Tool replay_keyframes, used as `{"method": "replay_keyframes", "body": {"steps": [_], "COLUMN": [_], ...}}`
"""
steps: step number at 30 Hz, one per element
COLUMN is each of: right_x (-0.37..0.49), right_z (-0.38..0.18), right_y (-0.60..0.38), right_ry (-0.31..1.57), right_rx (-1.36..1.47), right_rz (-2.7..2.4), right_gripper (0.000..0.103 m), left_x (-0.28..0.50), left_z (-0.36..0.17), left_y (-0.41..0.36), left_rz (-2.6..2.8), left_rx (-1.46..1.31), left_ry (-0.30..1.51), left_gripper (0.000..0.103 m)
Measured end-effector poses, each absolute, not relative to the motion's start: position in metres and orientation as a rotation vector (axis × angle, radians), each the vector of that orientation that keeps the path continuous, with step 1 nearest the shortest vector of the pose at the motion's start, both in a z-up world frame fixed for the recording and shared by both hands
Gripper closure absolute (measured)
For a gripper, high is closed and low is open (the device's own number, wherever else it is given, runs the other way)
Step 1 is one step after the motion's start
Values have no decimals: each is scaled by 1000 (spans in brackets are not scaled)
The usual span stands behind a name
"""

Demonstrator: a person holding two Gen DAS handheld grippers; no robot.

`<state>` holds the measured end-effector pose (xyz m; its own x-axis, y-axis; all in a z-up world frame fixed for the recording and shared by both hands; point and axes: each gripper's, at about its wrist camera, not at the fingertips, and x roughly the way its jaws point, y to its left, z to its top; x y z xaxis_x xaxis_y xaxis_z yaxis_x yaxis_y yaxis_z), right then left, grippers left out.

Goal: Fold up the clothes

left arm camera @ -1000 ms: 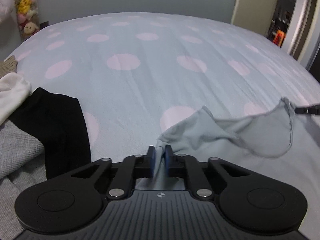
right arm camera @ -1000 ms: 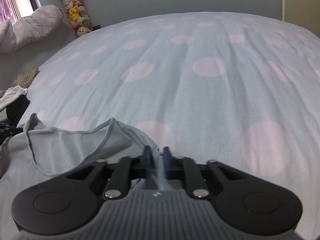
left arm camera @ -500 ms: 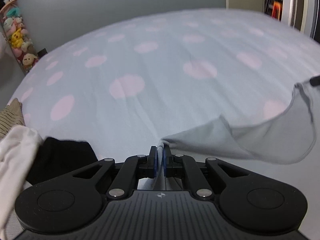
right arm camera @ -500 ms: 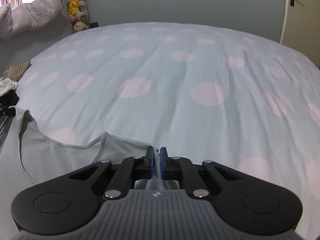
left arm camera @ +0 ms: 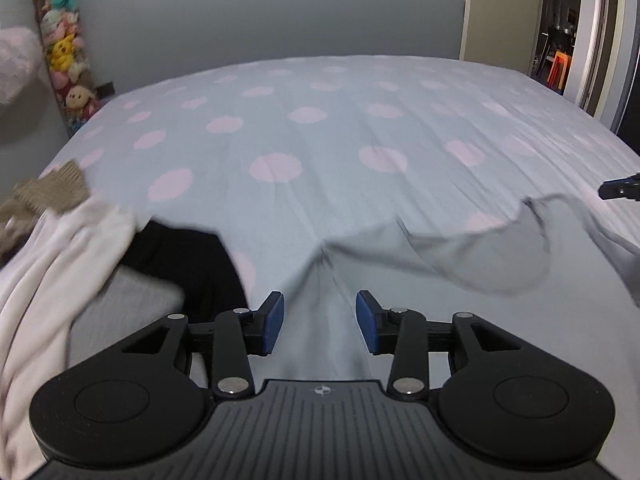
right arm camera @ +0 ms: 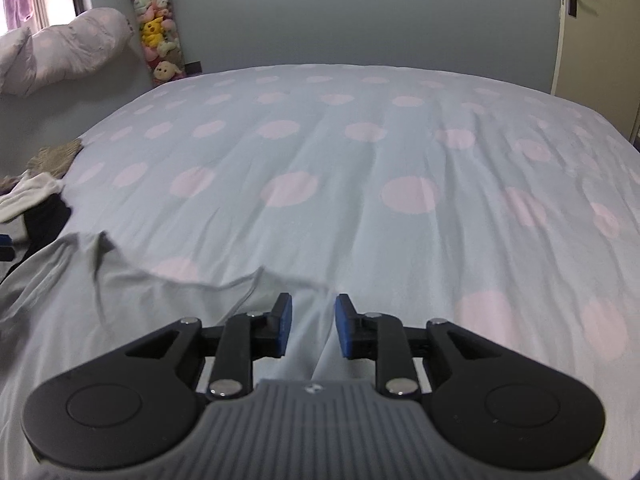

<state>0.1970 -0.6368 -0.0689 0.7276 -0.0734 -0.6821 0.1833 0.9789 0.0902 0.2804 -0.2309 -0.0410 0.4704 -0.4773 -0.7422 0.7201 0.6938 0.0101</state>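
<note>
Left gripper (left arm camera: 319, 322): blue pads spread apart, nothing pinched between them. A ridge of the grey garment (left arm camera: 472, 258) runs up through the gap, and no pad touches it as far as the left wrist view shows. Right gripper (right arm camera: 311, 326): pads likewise spread, gripping nothing, with the grey garment (right arm camera: 132, 300) lying under and between them.

The garment lies loose on the near part of the bed (left arm camera: 328, 148), stretched crosswise between the two grippers. Its curved bound opening sags in the middle, and the cloth is rumpled and somewhat motion-blurred at both ends. In the left wrist view the tip of the right gripper (left arm camera: 620, 189) shows at the right edge, just beyond the garment's end.

At the bed's near left corner sits a pile of other clothes: a black garment (left arm camera: 188, 258) touching the grey one's left end, a white garment (left arm camera: 60, 264) over it, a grey knit piece (left arm camera: 128, 304) beneath, and a brown ribbed piece (left arm camera: 52, 188) farther back along the left edge.

The bedcover is pale blue with pink dots, otherwise smooth. Beyond the far left corner hangs a column of plush toys (right arm camera: 160, 32), with a pink pillow (right arm camera: 68, 44) beside it. A door (left arm camera: 478, 16) stands past the far right corner.
</note>
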Motion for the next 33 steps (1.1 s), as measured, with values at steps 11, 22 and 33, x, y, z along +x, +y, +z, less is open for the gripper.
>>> {"method": "replay_keyframes", "body": {"steps": [11,22,33], "right_x": [87,-51,-126], "right_z": [-56,-74,-91], "right_y": [-580,-523,-516], "right_ry": [831,923,914], "right_rx": [232,375,424], "right_rz": [-63,-136,-295], "right_gripper": [76,57,57], "left_x": [128,36,17], "left_z": [-36,-65,-75], "left_y": [-143,-97,-82], "left_rz": [-701,-667,-645], "left_rx": [207,150,113], "left_ry": [977,1082,1097], "left_gripper": [65,65,65]}}
